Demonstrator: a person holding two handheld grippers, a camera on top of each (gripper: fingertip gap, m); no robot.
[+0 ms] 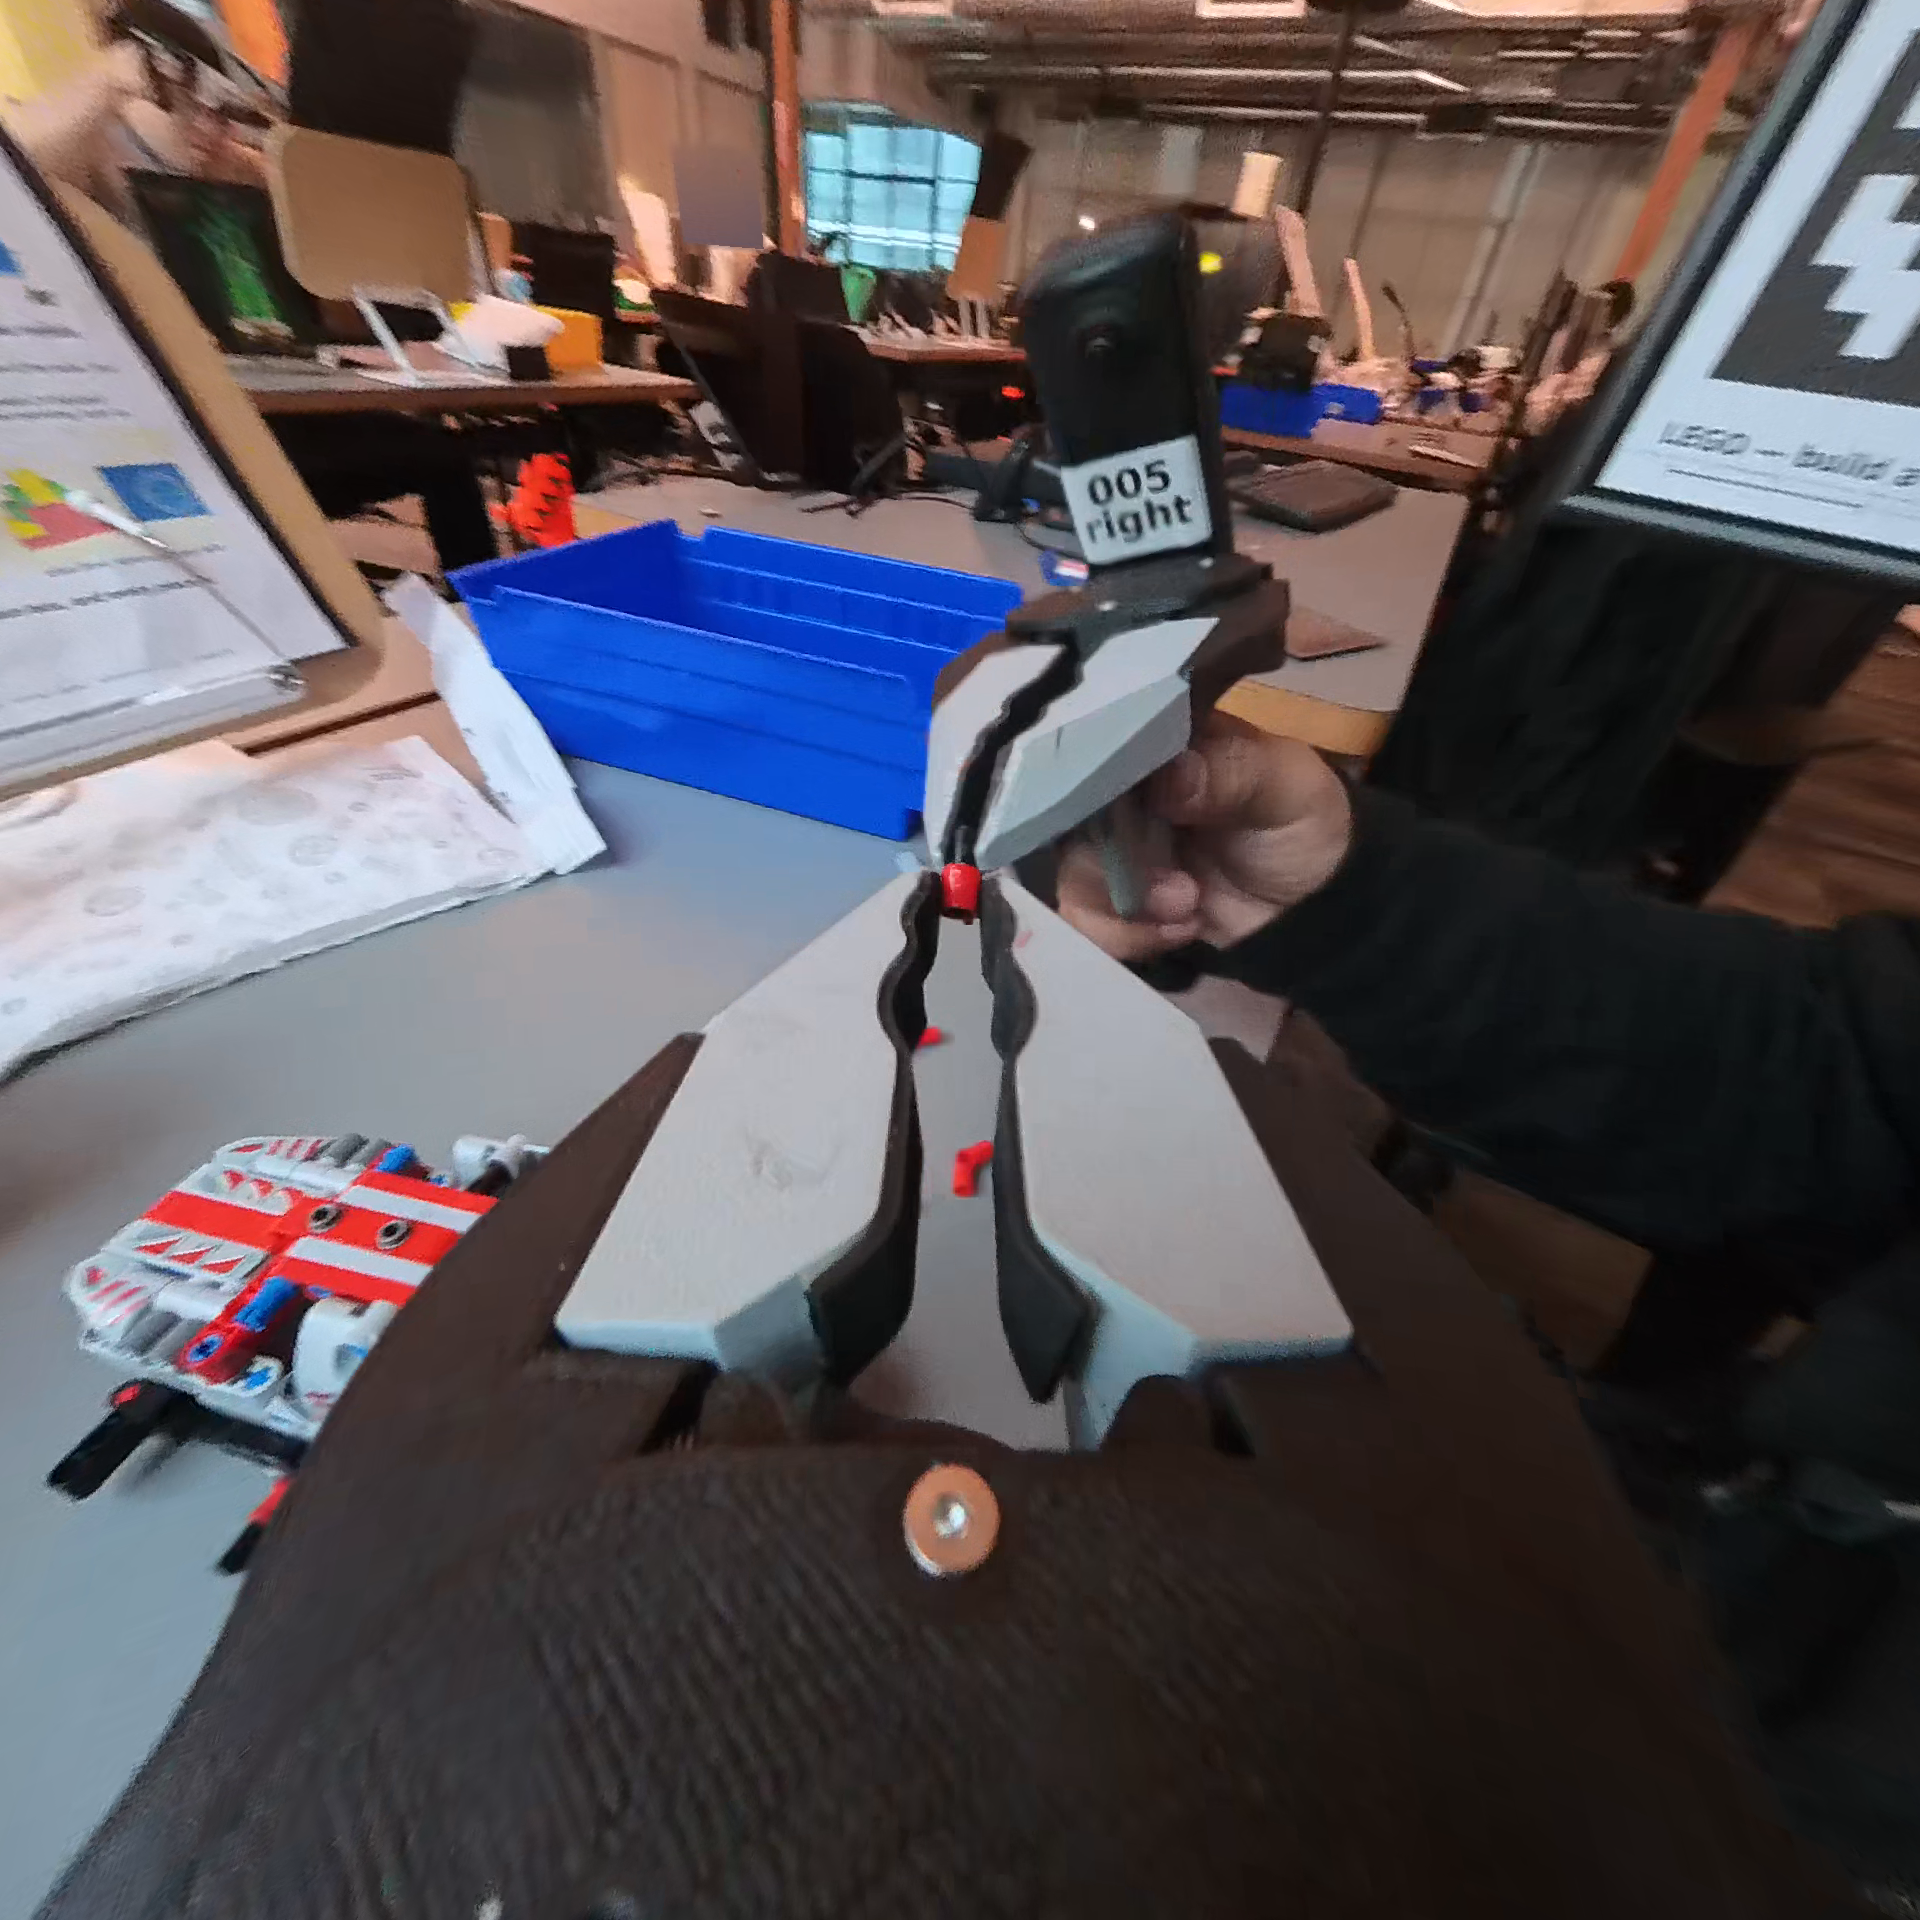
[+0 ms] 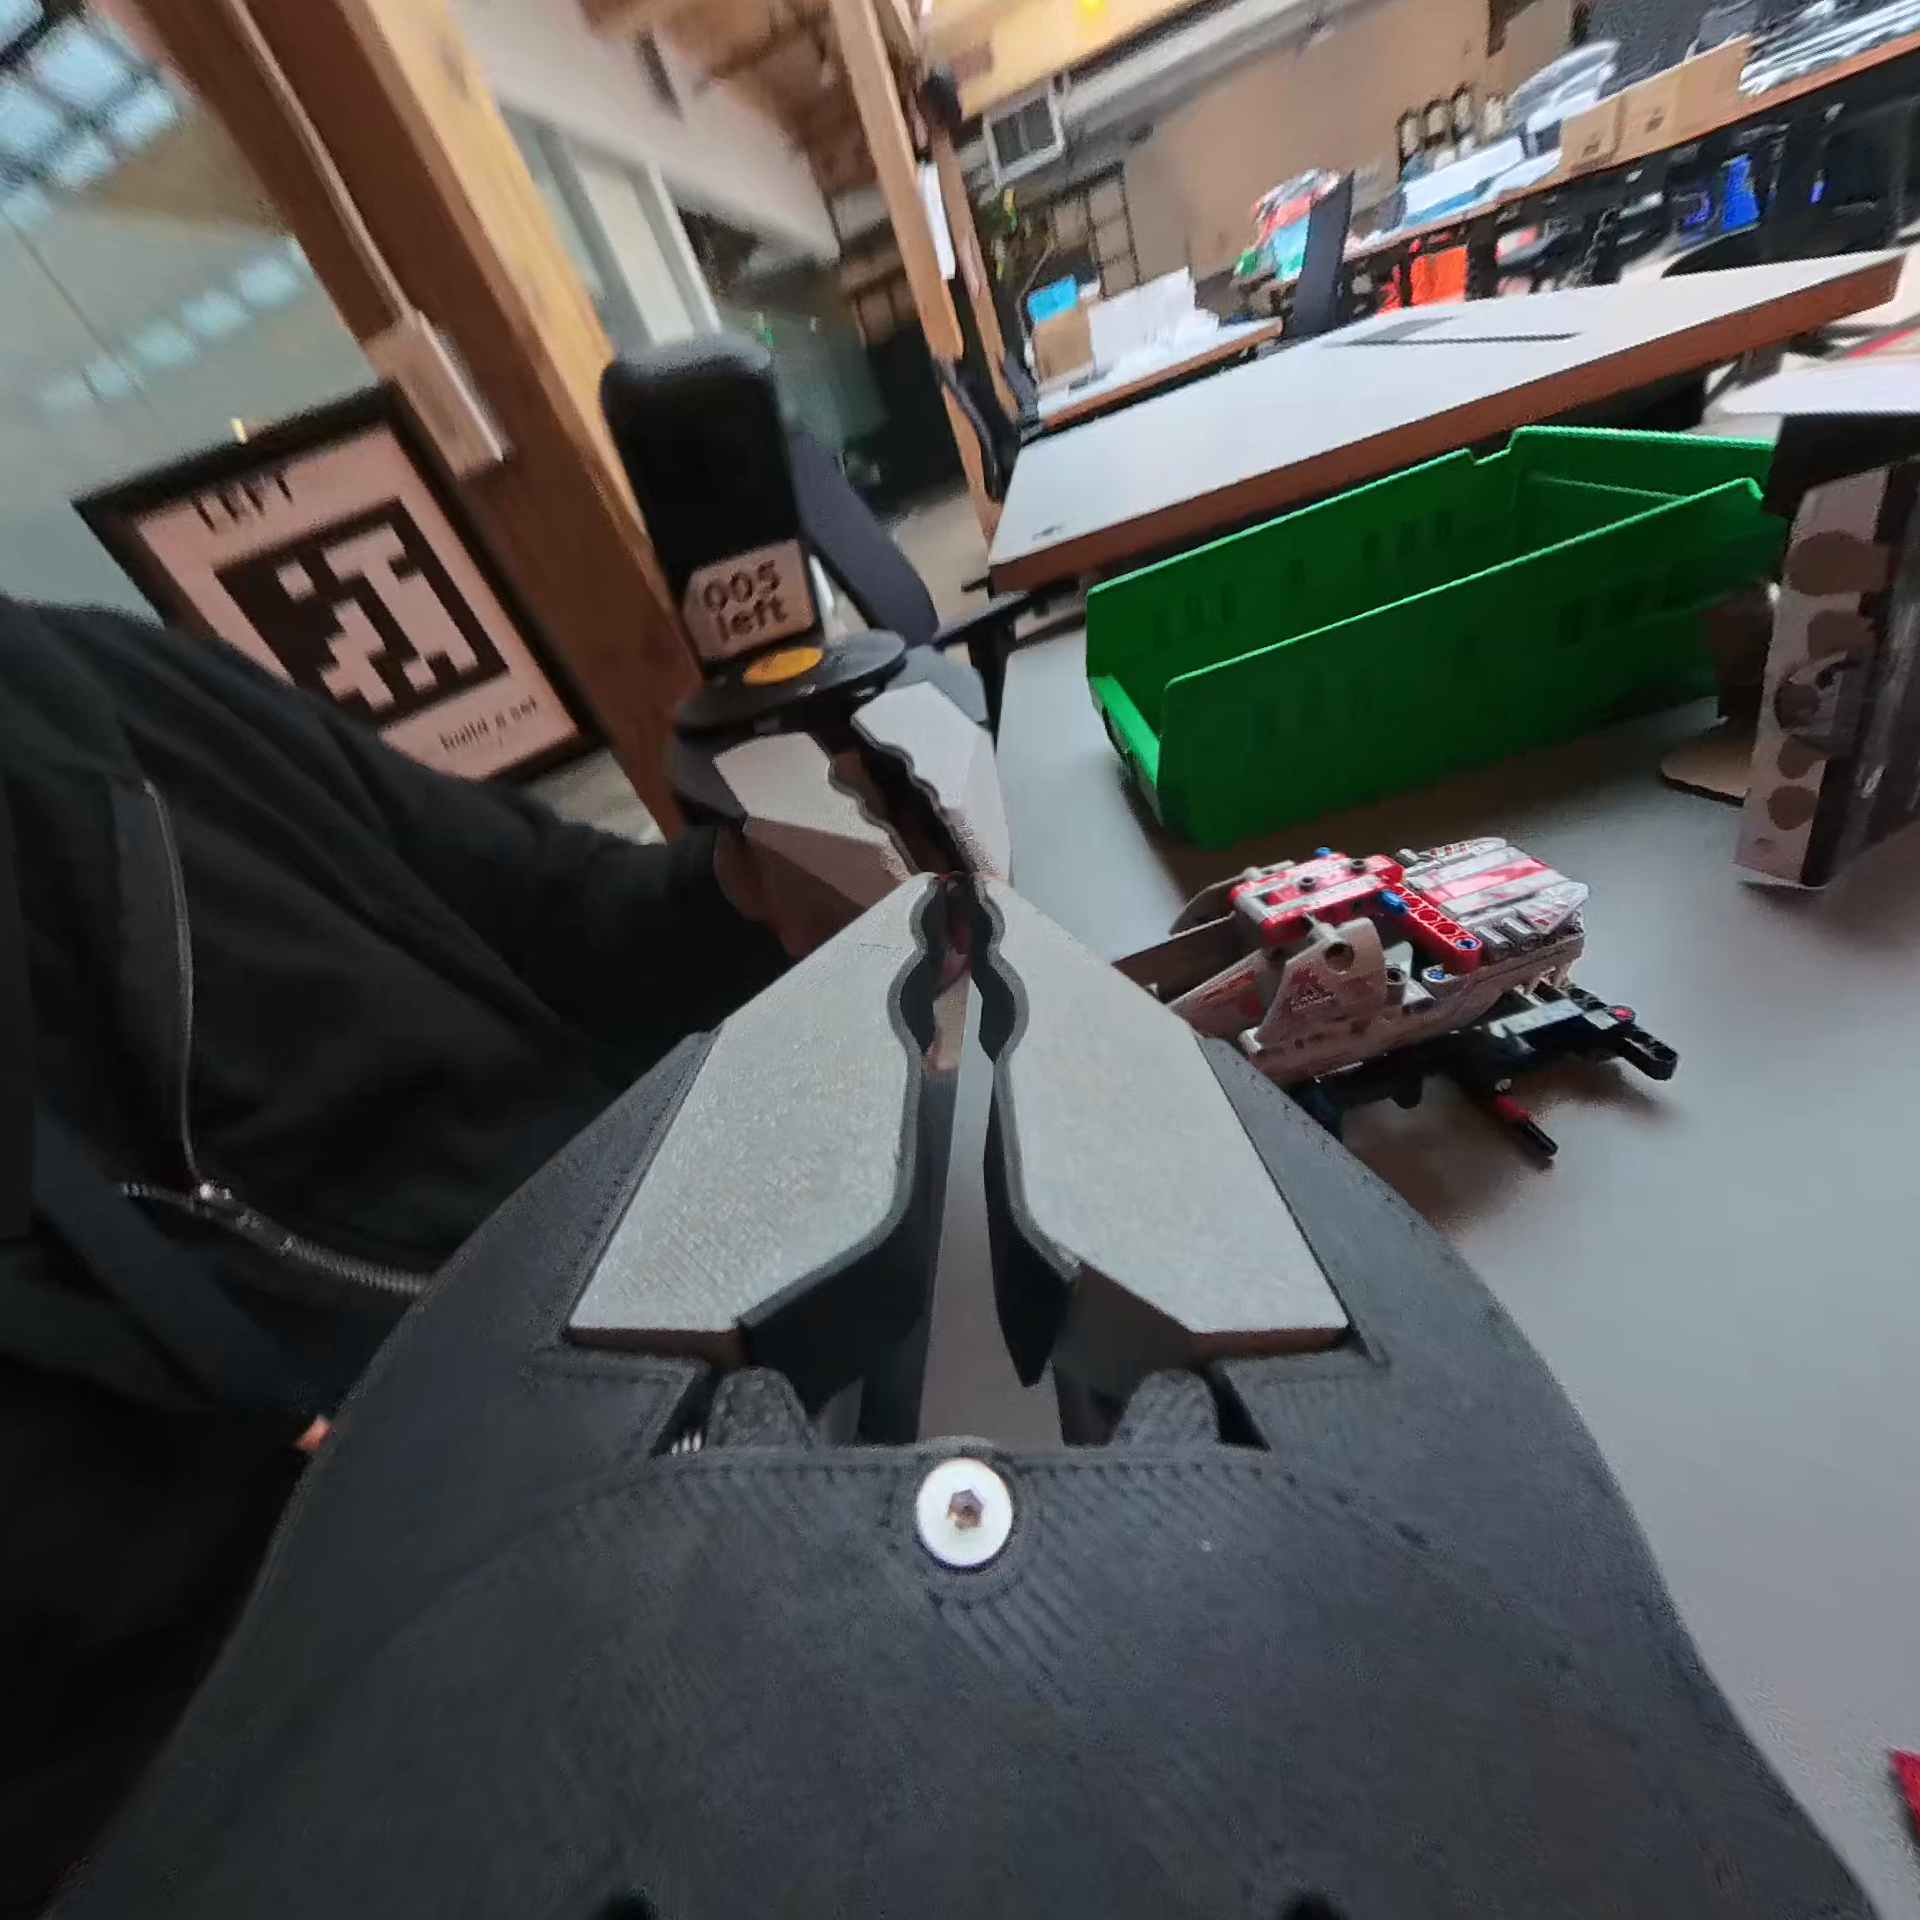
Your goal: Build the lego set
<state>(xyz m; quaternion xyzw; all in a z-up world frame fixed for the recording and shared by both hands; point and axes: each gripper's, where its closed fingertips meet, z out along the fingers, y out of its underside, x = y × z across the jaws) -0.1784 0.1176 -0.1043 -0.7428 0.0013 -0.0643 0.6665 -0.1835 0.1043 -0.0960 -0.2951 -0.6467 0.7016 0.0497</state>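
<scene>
My left gripper (image 1: 957,894) is shut on a small red Lego piece (image 1: 958,891), held in the air above the grey table (image 1: 499,1039). My right gripper (image 1: 956,847) comes down from above, fingers closed, its tips touching the top of that piece. In the right wrist view my right gripper (image 2: 951,896) meets the left gripper's tips (image 2: 961,862), with a dim reddish bit between them. The half-built red, white and grey Lego model (image 1: 281,1268) lies on the table to the left, apart from both grippers; it also shows in the right wrist view (image 2: 1403,966).
Two loose red pieces (image 1: 974,1164) lie on the table under my left fingers. A blue bin (image 1: 727,665), an instruction sheet (image 1: 239,862) and a framed board (image 1: 125,499) stand behind. A green bin (image 2: 1434,644) and a cardboard box (image 2: 1829,665) sit beyond the model.
</scene>
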